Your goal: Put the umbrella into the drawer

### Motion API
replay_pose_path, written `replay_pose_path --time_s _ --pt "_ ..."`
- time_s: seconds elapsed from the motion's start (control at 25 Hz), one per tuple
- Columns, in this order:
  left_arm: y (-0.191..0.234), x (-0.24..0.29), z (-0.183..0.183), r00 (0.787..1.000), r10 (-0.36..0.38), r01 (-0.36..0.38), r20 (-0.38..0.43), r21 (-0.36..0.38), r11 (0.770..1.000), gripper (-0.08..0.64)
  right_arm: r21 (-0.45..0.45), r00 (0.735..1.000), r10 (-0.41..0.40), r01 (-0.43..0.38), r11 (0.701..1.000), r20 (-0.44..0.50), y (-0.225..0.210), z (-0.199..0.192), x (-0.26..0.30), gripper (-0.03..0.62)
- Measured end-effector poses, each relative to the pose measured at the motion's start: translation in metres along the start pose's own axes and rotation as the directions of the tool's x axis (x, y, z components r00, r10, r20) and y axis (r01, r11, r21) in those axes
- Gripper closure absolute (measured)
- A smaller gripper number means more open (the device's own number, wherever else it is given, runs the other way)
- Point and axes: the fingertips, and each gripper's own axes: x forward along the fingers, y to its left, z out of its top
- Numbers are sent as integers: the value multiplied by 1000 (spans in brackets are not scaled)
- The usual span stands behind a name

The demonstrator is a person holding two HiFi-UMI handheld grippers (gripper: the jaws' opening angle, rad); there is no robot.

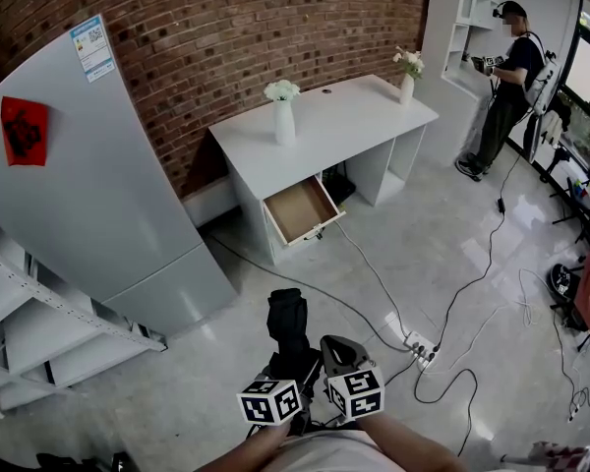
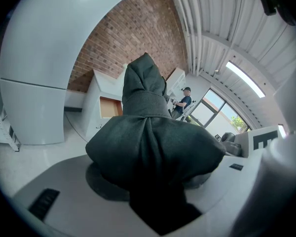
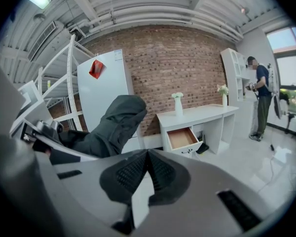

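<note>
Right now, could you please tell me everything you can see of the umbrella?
The umbrella is a folded compact one, dark grey to black, in what looks like soft fabric bunched into folds, with a rounded far end. The left gripper clamps its near part between its jaws, and the rest sticks out forward beyond them, in the air above the floor. Nothing else touches it. It points roughly toward the open drawer, well short of it.

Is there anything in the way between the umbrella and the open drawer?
Nothing visible blocks it. Only floor lies between the umbrella and the drawer, with thin cables lying flat on it.
</note>
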Motion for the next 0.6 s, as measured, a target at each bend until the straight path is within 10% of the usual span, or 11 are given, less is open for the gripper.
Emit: replay_pose_path --time_s 0.6 --pt "31 11 28 995 -91 92 -52 18 996 319 22 993 -114 115 993 -4 11 9 23 575"
